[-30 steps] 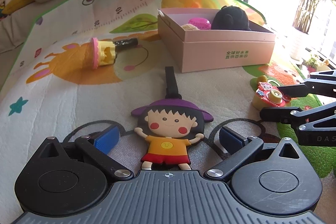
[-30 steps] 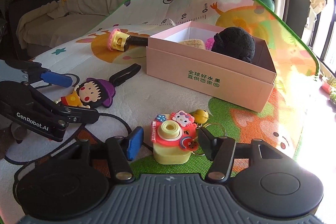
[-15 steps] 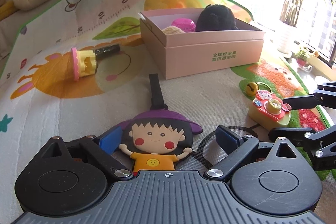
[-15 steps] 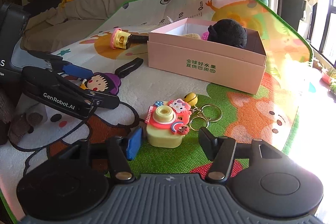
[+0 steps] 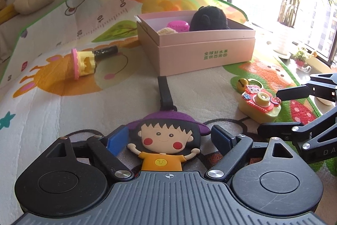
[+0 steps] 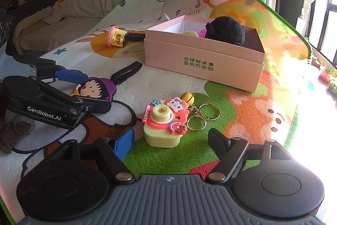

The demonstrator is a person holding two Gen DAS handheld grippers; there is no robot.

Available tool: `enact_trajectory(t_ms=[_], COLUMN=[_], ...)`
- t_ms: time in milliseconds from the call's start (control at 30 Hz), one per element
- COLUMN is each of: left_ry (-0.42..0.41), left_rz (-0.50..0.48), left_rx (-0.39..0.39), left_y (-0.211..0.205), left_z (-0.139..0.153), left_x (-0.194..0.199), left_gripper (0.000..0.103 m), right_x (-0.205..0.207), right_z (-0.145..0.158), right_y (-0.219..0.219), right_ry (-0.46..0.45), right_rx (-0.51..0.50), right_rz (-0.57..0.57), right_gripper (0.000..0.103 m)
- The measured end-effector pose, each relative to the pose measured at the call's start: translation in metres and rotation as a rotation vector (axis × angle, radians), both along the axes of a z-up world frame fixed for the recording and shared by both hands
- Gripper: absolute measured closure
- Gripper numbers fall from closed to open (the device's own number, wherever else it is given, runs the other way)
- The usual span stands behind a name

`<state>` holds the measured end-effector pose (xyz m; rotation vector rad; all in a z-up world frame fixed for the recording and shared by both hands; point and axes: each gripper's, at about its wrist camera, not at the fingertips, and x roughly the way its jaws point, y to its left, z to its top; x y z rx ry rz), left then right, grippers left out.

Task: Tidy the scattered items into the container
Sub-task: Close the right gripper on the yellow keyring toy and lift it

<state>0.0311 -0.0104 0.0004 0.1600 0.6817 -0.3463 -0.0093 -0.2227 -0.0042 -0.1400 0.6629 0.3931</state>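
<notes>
I am straddling the cartoon-girl tag (image 5: pixel 166 140), lying near the pink box (image 5: pixel 202 50), with the left gripper (image 5: pixel 168 137) spread wide and touching nothing; the right gripper (image 6: pixel 170 138) is opening around the toy camera keychain (image 6: pixel 164 123) to pinch its sides.

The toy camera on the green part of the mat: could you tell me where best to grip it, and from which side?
Grip the toy camera across its plain yellow block body, low down, coming in from the near side where the right gripper is, jaws opening. Its side faces look flat; the raised decorations and key rings would probably slip.
</notes>
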Motion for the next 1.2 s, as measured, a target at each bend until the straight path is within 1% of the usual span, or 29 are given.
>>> enact_trajectory(t_ms=[67,167,233,300,367,533,667,800,867,933,967,1000,1033,1067,1133,1200], left_ry=[0.005,0.015,0.015,0.023,0.028,0.024,0.022,0.021,0.024,0.008,0.009,0.016,0.019,0.020,0.019,0.021], left_rz=[0.004,-0.003,-0.005,-0.014,-0.019,-0.018,-0.017,-0.014,-0.012,-0.008,-0.003,0.004,0.011,0.011,0.005,0.016], left_rx=[-0.007,-0.019,-0.012,-0.018,-0.024,-0.018,-0.012,-0.016,-0.038,0.003,0.000,-0.024,-0.042,-0.039,-0.013,-0.015], left_y=[0.001,0.003,0.002,0.003,0.003,0.001,0.000,0.001,0.001,-0.001,0.000,0.004,0.006,0.006,0.002,0.002], left_z=[0.000,-0.001,-0.001,-0.002,-0.002,-0.002,-0.003,-0.003,-0.002,-0.002,-0.003,-0.002,-0.002,-0.002,-0.002,-0.002], left_x=[0.001,0.003,0.003,0.005,0.005,0.004,0.004,0.004,0.004,0.002,0.002,0.002,0.002,0.002,0.002,0.003], left_gripper=[0.005,0.003,0.002,0.001,0.000,0.000,0.000,0.000,0.000,0.000,0.000,0.000,0.000,0.000,0.000,0.000], right_x=[0.002,0.003,0.004,0.007,0.007,0.008,0.007,0.008,0.004,-0.001,-0.002,-0.001,0.001,0.004,0.012,0.015], right_z=[0.000,-0.001,-0.001,-0.002,-0.002,-0.003,-0.003,-0.003,-0.002,0.001,0.003,0.005,0.008,0.009,0.008,0.007], right_y=[-0.001,-0.003,-0.003,0.002,0.005,0.004,0.007,0.004,0.004,0.005,0.006,0.008,0.011,0.013,0.018,0.020], right_ry=[0.009,0.020,0.036,0.052,0.053,0.053,0.048,0.046,0.018,-0.011,-0.012,-0.007,-0.003,0.000,0.019,0.032], right_rx=[0.004,0.015,0.022,0.003,-0.010,0.003,-0.013,0.001,-0.016,-0.057,-0.071,-0.080,-0.089,-0.093,-0.073,-0.027], right_rz=[-0.010,0.004,0.034,0.064,0.075,0.078,0.063,0.039,0.017,0.019,0.029,0.044,0.060,0.066,0.061,0.050], right_gripper=[0.020,0.016,0.006,0.000,0.000,0.000,0.000,0.000,0.006,0.012,0.015,0.022,0.025,0.025,0.027,0.035])
